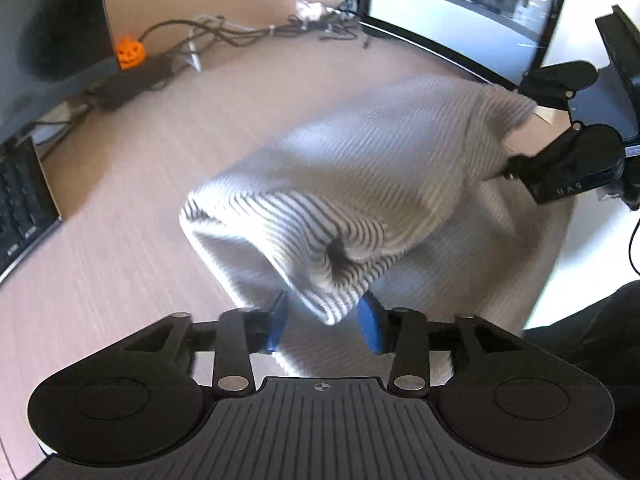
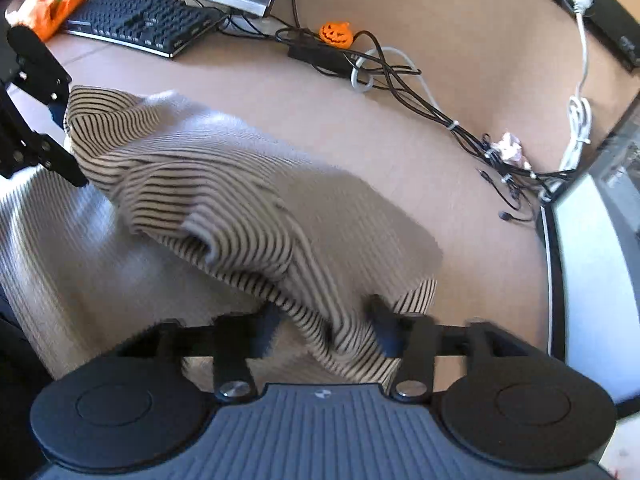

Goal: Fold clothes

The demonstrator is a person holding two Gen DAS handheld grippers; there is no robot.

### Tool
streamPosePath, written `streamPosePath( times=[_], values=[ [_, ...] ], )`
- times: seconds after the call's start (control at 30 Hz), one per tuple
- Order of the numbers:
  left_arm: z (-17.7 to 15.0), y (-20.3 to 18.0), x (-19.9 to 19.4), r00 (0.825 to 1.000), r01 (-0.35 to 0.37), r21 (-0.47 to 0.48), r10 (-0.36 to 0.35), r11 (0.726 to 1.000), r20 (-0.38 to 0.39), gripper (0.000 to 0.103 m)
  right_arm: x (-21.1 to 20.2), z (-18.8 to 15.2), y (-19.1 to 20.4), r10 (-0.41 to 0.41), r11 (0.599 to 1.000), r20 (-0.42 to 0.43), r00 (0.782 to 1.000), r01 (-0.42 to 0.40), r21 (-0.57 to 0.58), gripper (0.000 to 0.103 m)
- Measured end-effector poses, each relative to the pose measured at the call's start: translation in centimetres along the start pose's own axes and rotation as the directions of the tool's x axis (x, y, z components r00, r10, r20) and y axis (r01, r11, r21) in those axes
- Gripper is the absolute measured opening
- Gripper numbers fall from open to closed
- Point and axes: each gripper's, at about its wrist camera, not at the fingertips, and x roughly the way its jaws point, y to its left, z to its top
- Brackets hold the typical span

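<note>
Garment: cream knit sweater with thin black stripes (image 1: pixel 352 184), lying in a raised, partly folded heap on the pale wood-grain worktop (image 1: pixel 120 248), its lower spread blurred.

Left hand-held gripper (image 1: pixel 326 320): blue-padded jaws stand apart, a hanging fold of the sweater between them; the pads do not visibly press on it. Right hand-held gripper (image 2: pixel 326 326): dark jaws stand wide, striped cloth draped between them and touching the right-hand finger; blur prevents telling whether it is pinched.

Surroundings, back of worktop:
- small orange pumpkin figure (image 2: pixel 336 34), sitting on a black power brick (image 2: pixel 320 54);
- tangle of black and white cables (image 2: pixel 404 80), running along the rear, well apart from the sweater;
- curved monitor (image 1: pixel 460 8), just behind the heap's far corner.

Seen only by the right wrist view: black keyboard (image 2: pixel 140 20), orange cloth item (image 2: pixel 44 12) at upper left, white cord (image 2: pixel 580 80) with a round plug, crumpled pinkish scrap (image 2: pixel 508 148) among the cables.

Seen only by the left wrist view: the monitor's lit screen and the opposite gripper at the heap's right edge.
</note>
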Motion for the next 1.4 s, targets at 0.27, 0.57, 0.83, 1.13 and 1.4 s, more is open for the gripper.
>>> streamPosePath(
  times=[0.27, 0.57, 0.83, 1.13, 1.4],
  values=[
    [-0.8, 4.0, -2.7, 0.979, 0.194, -0.227, -0.175, 0.954, 0.101, 0.088, -4.0, -3.4, -1.2, -0.071, 0.981, -0.048, 0.996, 0.079, 0.176, 0.103],
    [3.9, 3.4, -2.5, 0.981, 0.083, -0.378, -0.009, 0.922, 0.192, 0.094, -3.9, -0.3, -7.2, -0.077, 0.883, 0.198, 0.977, -0.025, 0.468, 0.103],
    [2.0, 0.2, 1.5, 0.975, -0.216, -0.294, 0.222, 0.931, -0.016, 0.096, 3.5, -1.7, -5.9, -0.062, 0.931, 0.014, 0.998, 0.052, 0.362, 0.103],
    [2.0, 1.6, -1.0, 0.992, -0.056, -0.475, 0.102, 0.878, 0.071, 0.095, 1.8, -3.2, -7.0, 0.098, 0.899, 0.089, 0.991, -0.126, 0.419, 0.103],
    [2.9, 2.6, 0.8, 0.997, 0.014, -0.534, 0.028, 0.846, 0.071, 0.089, 1.7, -2.2, -9.3, 0.168, 0.808, 0.2, 0.965, -0.251, 0.533, 0.103]
  ],
)
